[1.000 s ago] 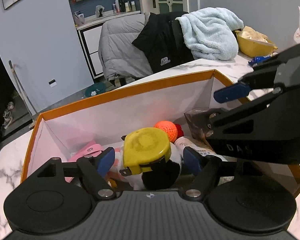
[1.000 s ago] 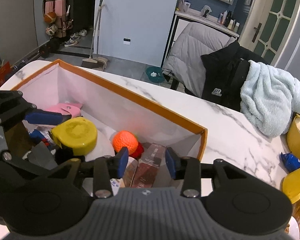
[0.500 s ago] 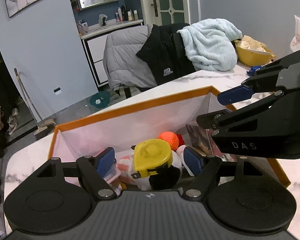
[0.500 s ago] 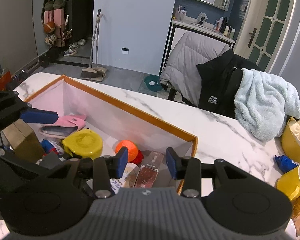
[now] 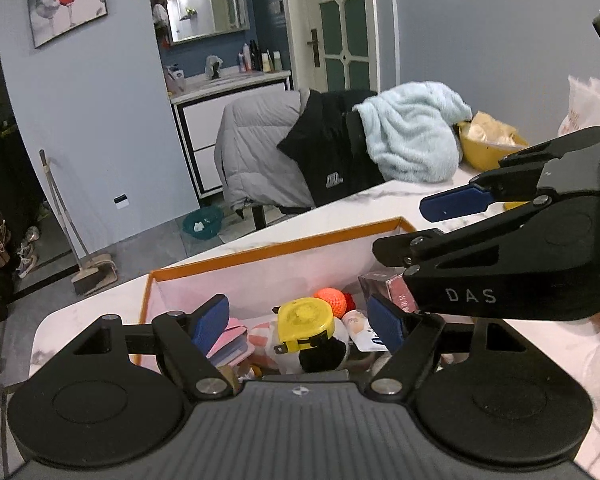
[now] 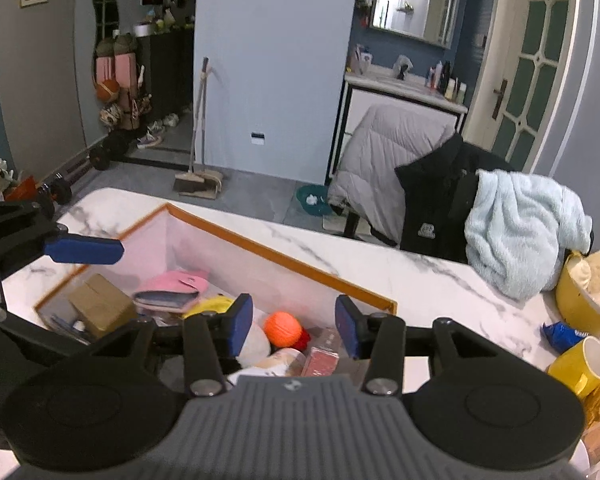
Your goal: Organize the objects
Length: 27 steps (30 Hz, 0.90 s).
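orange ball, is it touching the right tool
Apart. In the right wrist view the orange ball lies down in the box, with open space between it and the opening, empty right tool above.

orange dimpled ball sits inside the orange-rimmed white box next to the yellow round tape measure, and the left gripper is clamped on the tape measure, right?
Not quite. The orange dimpled ball does sit in the orange-rimmed white box beside the yellow round tape measure, but the left gripper is open and holds nothing; its blue pads stand apart above the box, as the left wrist view shows.
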Tool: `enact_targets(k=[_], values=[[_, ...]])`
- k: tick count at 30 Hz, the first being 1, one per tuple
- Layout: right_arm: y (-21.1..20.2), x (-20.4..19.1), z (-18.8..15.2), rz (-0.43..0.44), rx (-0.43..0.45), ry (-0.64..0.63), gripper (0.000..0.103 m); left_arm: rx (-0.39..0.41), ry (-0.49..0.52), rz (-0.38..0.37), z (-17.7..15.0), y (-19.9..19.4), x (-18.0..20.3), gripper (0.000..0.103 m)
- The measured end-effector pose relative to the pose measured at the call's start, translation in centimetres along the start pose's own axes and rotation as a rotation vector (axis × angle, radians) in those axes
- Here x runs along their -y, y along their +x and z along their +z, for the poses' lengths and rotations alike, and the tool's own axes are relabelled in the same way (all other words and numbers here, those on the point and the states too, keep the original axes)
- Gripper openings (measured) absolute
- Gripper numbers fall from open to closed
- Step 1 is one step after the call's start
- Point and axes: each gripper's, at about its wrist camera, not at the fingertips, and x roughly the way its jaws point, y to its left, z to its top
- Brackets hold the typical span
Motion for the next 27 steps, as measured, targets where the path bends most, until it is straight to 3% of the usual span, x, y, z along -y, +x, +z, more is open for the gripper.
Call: enact_targets(k=[5,16,20,27], values=[[-3.0,-1.3,0.5,0.013,0.055,-0.010,0.049,0.048,-0.085,-0.031,-0.4,-2.8,-1.1,0.091],[-8.4,-3.4,-0.2,0.026,0.154,-0.016,0.072,0.093,-0.255,-0.029,-2.3,-6.5,-2.2,0.101],[-9.2,-4.5,-0.7,0.029,0.171,-0.029,0.085,0.113,-0.248,-0.033,-3.3,-7.4,-1.7,0.102],[-9.5,-5.9,-1.9,0.052,0.180,-0.001,0.093,0.124,-0.237,-0.016,-4.7,-8.2,-1.6,0.102]])
